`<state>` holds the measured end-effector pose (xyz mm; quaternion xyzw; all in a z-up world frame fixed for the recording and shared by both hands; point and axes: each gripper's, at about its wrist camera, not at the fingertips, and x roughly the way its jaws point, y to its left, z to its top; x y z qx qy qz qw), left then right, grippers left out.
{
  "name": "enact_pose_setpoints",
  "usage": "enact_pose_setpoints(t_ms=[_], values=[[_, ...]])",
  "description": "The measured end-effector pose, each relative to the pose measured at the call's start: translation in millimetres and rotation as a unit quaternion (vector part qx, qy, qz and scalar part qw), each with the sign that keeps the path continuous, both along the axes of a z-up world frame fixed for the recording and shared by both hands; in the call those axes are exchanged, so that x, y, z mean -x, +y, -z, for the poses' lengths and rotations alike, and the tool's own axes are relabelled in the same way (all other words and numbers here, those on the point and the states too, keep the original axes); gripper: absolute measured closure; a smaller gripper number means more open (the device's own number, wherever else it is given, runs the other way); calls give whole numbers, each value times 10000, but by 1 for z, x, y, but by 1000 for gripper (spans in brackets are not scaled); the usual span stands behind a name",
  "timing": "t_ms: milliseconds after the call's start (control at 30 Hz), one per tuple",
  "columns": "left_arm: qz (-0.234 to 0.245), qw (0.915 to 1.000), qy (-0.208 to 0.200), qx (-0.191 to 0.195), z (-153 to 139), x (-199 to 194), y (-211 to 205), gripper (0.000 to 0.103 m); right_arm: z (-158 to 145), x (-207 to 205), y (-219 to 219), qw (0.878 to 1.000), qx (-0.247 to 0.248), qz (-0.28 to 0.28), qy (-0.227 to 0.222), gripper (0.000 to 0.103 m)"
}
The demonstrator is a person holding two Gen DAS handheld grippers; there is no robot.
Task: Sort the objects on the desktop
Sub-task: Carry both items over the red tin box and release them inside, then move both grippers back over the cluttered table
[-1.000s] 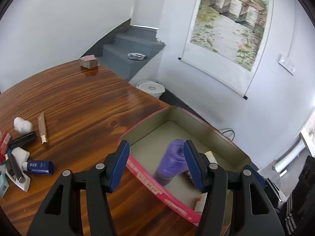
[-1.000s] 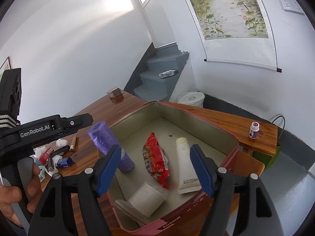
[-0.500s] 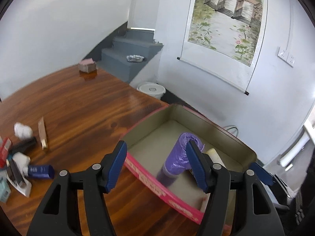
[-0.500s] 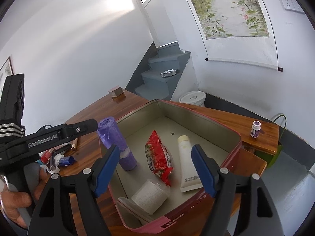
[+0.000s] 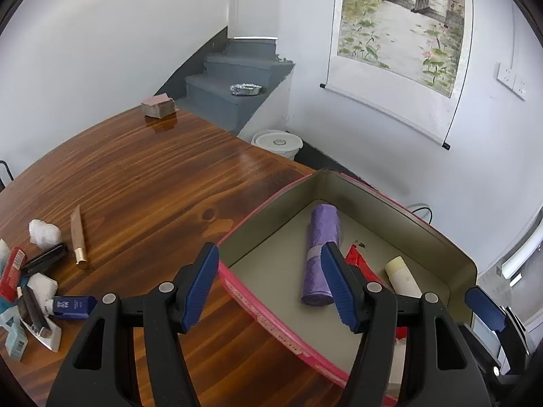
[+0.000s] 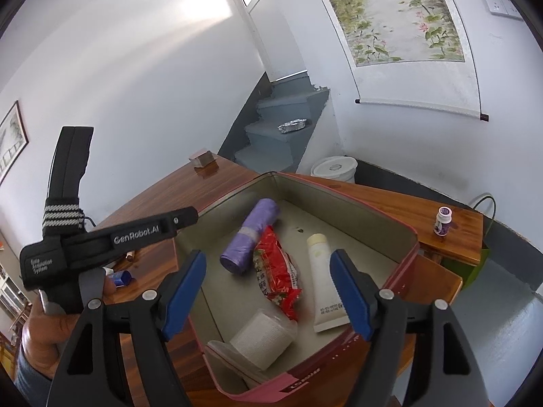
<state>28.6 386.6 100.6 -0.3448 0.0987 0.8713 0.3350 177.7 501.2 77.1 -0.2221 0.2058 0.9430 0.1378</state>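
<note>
Left gripper [image 5: 269, 283] stands wide open over the near wall of the pink-rimmed tin box [image 5: 271, 318], nothing between the blue pads; its jaws have just been opening, and the purple bag roll [image 5: 320, 254] lies flat and free on the box floor, just beside the right-hand pad but not pinched. Reads as the release step of one drop-off, done. Right gripper [image 6: 268, 293] hangs open and empty above the box's other end. Beside the roll in the box: red snack packet [image 6: 276, 271] touching it, cream tube [image 6: 324, 278] a little apart, white gauze roll [image 6: 263, 339] at the near corner. Outward on the wooden table [image 5: 142, 183], well apart from the box, the unsorted cluster waits at the left edge: blue tube [image 5: 69, 305], gold-capped stick [image 5: 78, 237], cotton wad [image 5: 44, 232], red box [image 5: 12, 273]. Next move, by my judgement: lift the left gripper clear of the box wall, swing to that cluster, and line the pads across one small item, the blue tube being nearest.
</note>
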Motion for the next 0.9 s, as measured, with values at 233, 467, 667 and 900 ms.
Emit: enact_pose_setpoints(t_ms=[233,467,667,900], values=[[-238,9995,-30,-202,-12,5,-32,37,-5,11,-23,9996,-109,-260,-8,24],[-736,9971,-130,-174,-7,17,-86,36,-9,26,-50,9979,-203,-607,-22,23],[-1393,9898,-258,-143,2,35,-151,36,-7,47,-82,9938,-280,-1070,-120,23],[-2069,9777,-346,-39,15,53,-235,36,-1,70,-121,9867,-306,-1571,-299,23]])
